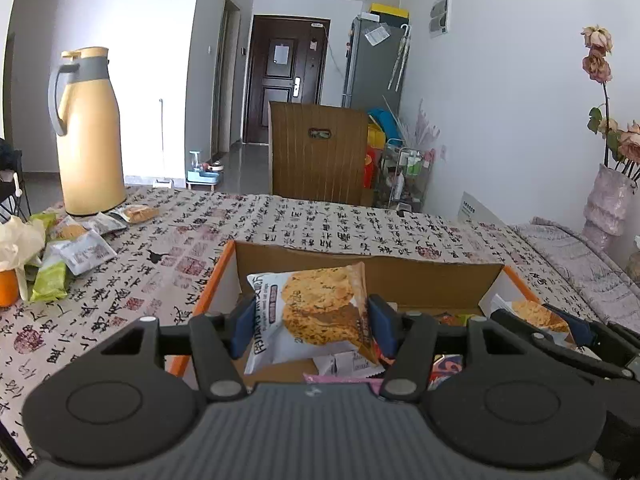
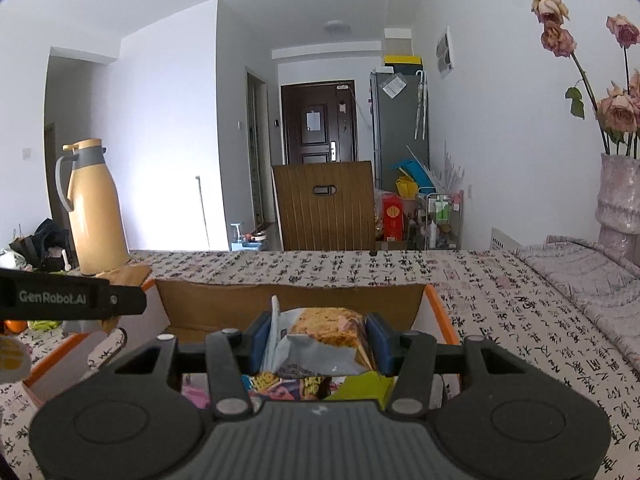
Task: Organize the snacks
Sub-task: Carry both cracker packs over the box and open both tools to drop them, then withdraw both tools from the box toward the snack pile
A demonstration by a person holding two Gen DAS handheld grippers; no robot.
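Grippers, two, each clamp one cookie packet: left gripper [image 1: 306, 326], right gripper [image 2: 316, 344], above one box [image 1: 400, 280].

A yellow thermos [image 1: 90, 132] stands left; a vase [image 2: 619, 196] holds wilted roses [image 2: 560, 36].

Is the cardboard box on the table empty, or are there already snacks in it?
Not empty. Colourful snack packets lie on the floor of the cardboard box.

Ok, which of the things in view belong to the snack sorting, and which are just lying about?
Part of the job:
- left gripper holding a cookie packet
- right gripper holding a second cookie packet
- cardboard box
- loose snack packets

Just lying about:
- yellow thermos
- vase of dried roses
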